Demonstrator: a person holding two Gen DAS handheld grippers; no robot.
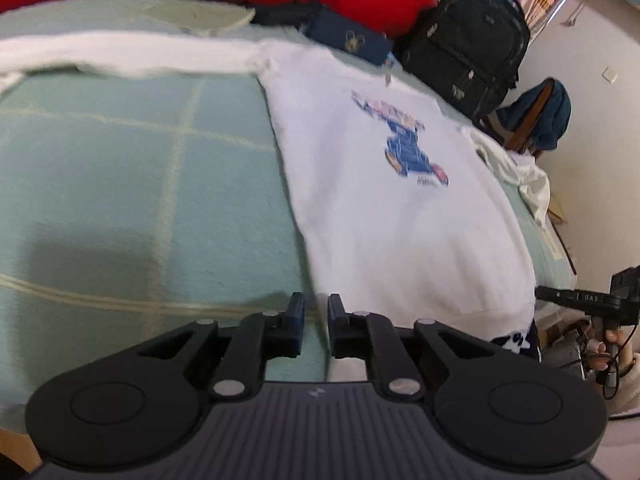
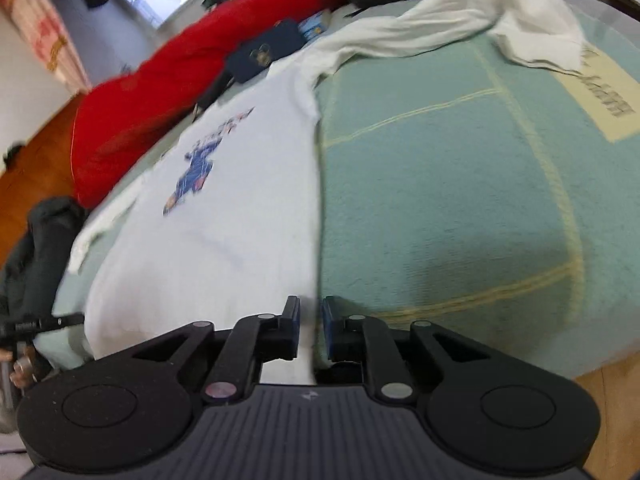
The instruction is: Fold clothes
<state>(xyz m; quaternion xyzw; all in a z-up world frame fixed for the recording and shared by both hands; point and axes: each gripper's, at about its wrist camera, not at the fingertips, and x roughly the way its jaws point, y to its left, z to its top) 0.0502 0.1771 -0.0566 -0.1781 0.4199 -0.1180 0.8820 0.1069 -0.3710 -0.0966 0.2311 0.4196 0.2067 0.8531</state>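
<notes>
White sweatshirt (image 1: 400, 216) spread flat on green blanket (image 1: 120, 168), print up, sleeves out, no folds showing. Left gripper (image 1: 316, 320) and right gripper (image 2: 310, 320) at hem corners, jaws narrow, seemingly nipping fabric edges.

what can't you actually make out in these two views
- Print on the white sweatshirt: motion-blurred in both wrist views, its lettering unreadable.
- Sweatshirt hem: hidden behind the left gripper and the right gripper.
- Whether either gripper pinches fabric: a gap shows between the fingers, but contact is blurred.
- Label on the green blanket: right wrist view, blurred text.
- Black backpack: left wrist view, small logos illegible.
</notes>
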